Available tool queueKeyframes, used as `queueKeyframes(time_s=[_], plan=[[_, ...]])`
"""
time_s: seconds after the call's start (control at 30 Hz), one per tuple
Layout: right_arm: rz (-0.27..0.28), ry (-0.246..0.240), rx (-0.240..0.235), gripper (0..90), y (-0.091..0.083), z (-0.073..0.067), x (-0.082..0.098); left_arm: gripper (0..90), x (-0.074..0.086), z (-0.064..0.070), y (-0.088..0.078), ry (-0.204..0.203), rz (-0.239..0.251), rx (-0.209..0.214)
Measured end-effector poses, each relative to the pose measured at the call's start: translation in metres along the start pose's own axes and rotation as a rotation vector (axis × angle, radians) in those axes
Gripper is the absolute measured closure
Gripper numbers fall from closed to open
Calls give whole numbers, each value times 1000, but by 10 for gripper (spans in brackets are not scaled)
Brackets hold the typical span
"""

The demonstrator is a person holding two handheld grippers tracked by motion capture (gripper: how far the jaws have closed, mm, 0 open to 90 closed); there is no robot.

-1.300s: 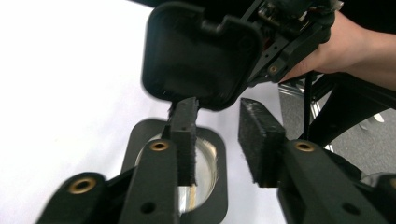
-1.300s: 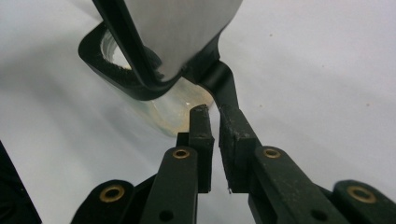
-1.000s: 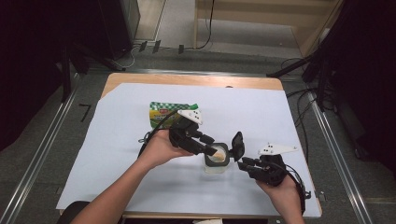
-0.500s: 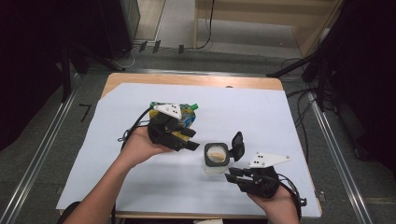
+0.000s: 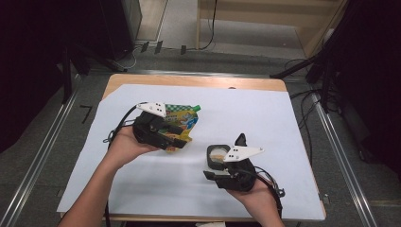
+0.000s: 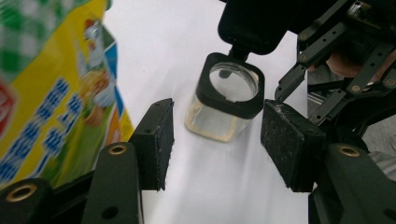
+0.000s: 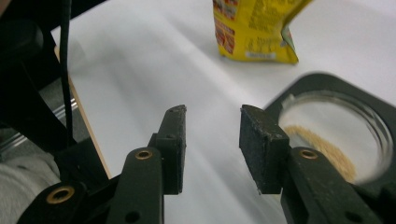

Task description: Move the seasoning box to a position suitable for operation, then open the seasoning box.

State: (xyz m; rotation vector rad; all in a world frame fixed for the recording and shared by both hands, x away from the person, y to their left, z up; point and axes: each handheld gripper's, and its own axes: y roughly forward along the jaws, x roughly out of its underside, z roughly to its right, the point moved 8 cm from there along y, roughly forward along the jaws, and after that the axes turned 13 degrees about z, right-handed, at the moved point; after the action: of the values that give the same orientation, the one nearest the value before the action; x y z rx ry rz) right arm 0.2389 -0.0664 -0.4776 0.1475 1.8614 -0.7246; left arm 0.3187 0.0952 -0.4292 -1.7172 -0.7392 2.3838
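Both grippers have drawn back from the small clear square jar with the black rim and hinged black lid (image 5: pixel 218 156), which stands open on the white paper sheet (image 5: pixel 283 123). Left gripper (image 5: pixel 182 137) hovers over the yellow-and-green printed foil pouch (image 5: pixel 185 118), jaws apart and empty. Right gripper (image 5: pixel 213 174) sits just beside the jar; its jaws have just been opening, with nothing between them. Pale granules (image 7: pixel 322 144) cover the jar bottom.
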Motion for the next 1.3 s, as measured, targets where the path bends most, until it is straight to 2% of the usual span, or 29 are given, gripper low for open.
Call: queueKeyframes(time_s=[0.17, 0.27, 0.4, 0.53, 0.57, 0.63, 1.07, 1.17, 1.27, 1.3], plan=[[25, -10, 9, 544, 16, -2, -12, 449, 5, -6, -15, -4, 6, -22], [6, -6, 17, 549, 26, -4, -13, 452, 9, -10, -21, -10, 7, -34], [7, -31, 28, 545, 36, -6, -10, 454, 13, -16, -30, -21, 11, -53], [4, -22, 21, 542, 39, -8, -5, 456, 15, -20, -38, -29, 21, -68], [3, -19, 17, 536, 41, -8, -3, 458, 18, -24, -44, -38, 17, -88], [-1, -24, 15, 536, 41, -7, -2, 461, 20, -26, -48, -40, 15, -97], [3, -41, 10, 533, 42, -6, -2, 473, 28, -36, -71, -69, 13, -139], [1, -45, 8, 534, 42, -6, -2, 477, 33, -42, -79, -82, 5, -165], [0, -44, 7, 533, 42, -6, -1, 480, 35, -45, -82, -89, 1, -178], [-2, -44, 6, 534, 42, -7, -1, 479, 37, -50, -81, -99, 6, -189]])
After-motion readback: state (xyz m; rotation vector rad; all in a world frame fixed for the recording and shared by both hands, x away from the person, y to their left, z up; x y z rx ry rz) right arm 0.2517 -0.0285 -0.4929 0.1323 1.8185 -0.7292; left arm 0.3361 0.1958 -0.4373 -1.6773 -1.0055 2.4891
